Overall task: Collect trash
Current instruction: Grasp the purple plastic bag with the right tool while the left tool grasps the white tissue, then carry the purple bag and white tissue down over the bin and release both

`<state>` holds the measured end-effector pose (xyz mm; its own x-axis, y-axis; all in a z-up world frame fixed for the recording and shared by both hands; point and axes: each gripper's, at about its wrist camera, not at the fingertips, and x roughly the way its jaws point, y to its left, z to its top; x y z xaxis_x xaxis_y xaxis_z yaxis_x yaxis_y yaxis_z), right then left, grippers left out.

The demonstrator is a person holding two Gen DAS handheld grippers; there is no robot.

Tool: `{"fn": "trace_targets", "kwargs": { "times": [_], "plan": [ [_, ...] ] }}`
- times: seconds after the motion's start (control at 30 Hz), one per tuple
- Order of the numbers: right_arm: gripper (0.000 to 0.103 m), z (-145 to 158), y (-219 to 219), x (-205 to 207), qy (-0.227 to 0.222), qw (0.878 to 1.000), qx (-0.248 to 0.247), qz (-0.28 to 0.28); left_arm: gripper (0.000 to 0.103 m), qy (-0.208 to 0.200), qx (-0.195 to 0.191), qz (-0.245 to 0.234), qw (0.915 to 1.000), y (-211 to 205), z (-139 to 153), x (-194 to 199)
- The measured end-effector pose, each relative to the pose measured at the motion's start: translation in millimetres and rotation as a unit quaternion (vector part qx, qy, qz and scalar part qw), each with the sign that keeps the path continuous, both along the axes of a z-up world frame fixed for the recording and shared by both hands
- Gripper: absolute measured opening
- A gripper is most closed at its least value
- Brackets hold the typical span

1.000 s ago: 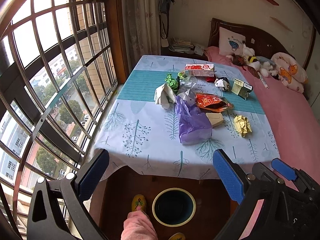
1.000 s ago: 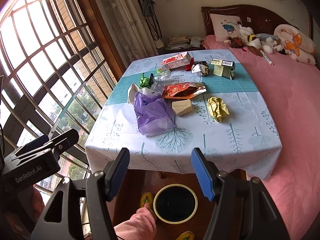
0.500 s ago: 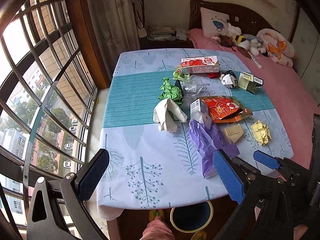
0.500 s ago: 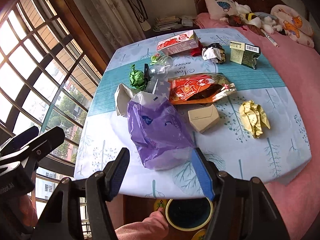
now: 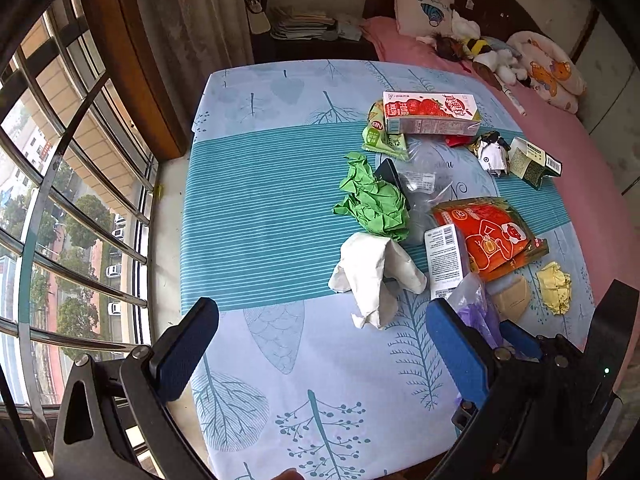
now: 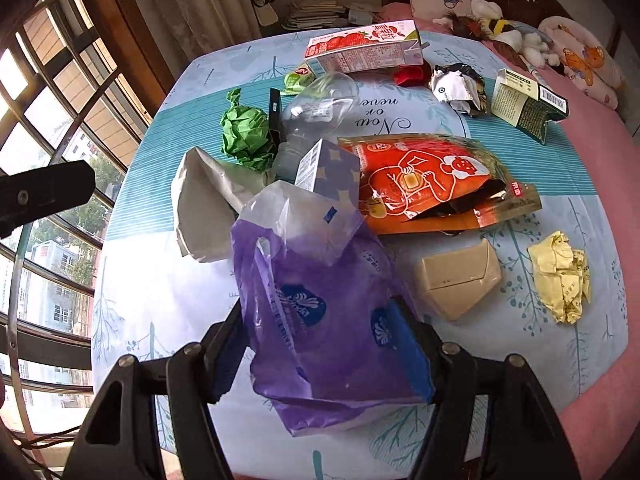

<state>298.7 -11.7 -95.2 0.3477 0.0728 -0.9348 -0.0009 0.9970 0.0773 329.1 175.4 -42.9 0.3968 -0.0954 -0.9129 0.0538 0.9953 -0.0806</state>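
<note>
Trash lies on a table with a blue tree-print cloth (image 5: 260, 208). My right gripper (image 6: 324, 354) is open, its jaws on either side of a purple plastic bag (image 6: 316, 308) that lies on the cloth. My left gripper (image 5: 320, 344) is open and empty above the near left cloth, just short of a crumpled white paper (image 5: 372, 276). Behind lie a green paper ball (image 5: 374, 200), an orange snack bag (image 6: 424, 180), a red milk carton (image 6: 364, 46), a tan box (image 6: 460, 278) and a yellow wrapper (image 6: 560, 276).
A barred window (image 5: 60, 200) runs along the left. A pink bed (image 5: 580, 152) with a pillow and soft toys borders the table's right side. A clear plastic bottle (image 6: 316, 116), a small dark-green box (image 6: 524, 104) and a crumpled foil wrapper (image 6: 456, 84) lie mid-table.
Both grippers have moved forward and down over the table. The right gripper's jaws now straddle the purple bag. The floor bin has dropped out of view.
</note>
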Motion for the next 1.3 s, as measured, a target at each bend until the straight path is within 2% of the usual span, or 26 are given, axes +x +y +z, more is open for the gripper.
{"fn": "trace_targets", "kwargs": {
  "times": [0.1, 0.23, 0.43, 0.5, 0.6, 0.73, 0.83, 0.93, 1.13, 1.3],
  "plan": [
    [0.068, -2.9, -5.1, 0.6, 0.004, 1.0, -0.004, -0.013, 0.102, 0.026, -0.001, -0.01, 0.9996, -2.6, -13.6, 19.1],
    [0.05, -2.9, -13.9, -2.2, 0.005, 1.0, -0.008, -0.029, 0.102, 0.068, -0.02, -0.011, 0.9974, -9.8, -34.1, 40.7],
    [0.037, 3.6, -25.4, -7.9, 0.001, 0.999, 0.008, -0.045, 0.102, 0.11, -0.031, 0.003, 0.9935, -24.7, -61.1, 66.2],
    [0.036, 7.1, -27.3, -10.2, -0.004, 0.999, 0.014, -0.046, 0.096, 0.124, -0.021, 0.012, 0.992, -27.4, -72.1, 71.6],
    [0.033, 13.1, -30.1, -13.1, -0.012, 0.998, 0.025, -0.051, 0.092, 0.146, -0.015, 0.021, 0.9889, -29.3, -87.0, 73.6],
    [0.029, 19.0, -36.8, -15.4, -0.02, 0.997, 0.044, -0.057, 0.075, 0.163, 0.008, 0.014, 0.9865, -33.7, -100.1, 67.3],
    [0.028, 22.3, -44.7, -17.7, -0.024, 0.996, 0.06, -0.066, 0.063, 0.152, 0.03, 0.006, 0.9879, -38.5, -100.6, 57.5],
    [0.028, 25.5, -52.3, -21.2, -0.029, 0.994, 0.074, -0.072, 0.046, 0.135, 0.056, -0.012, 0.9893, -47.3, -94.3, 44.7],
    [0.026, 35.6, -65.1, -31.8, -0.047, 0.992, 0.098, -0.062, 0.04, 0.125, 0.063, -0.006, 0.9902, -54.4, -80.5, 12.4],
    [0.026, 52.4, -80.0, -51.8, -0.066, 0.989, 0.124, -0.049, 0.04, 0.088, 0.037, 0.006, 0.9954, -56.9, -51.3, -30.3]
  ]
}}
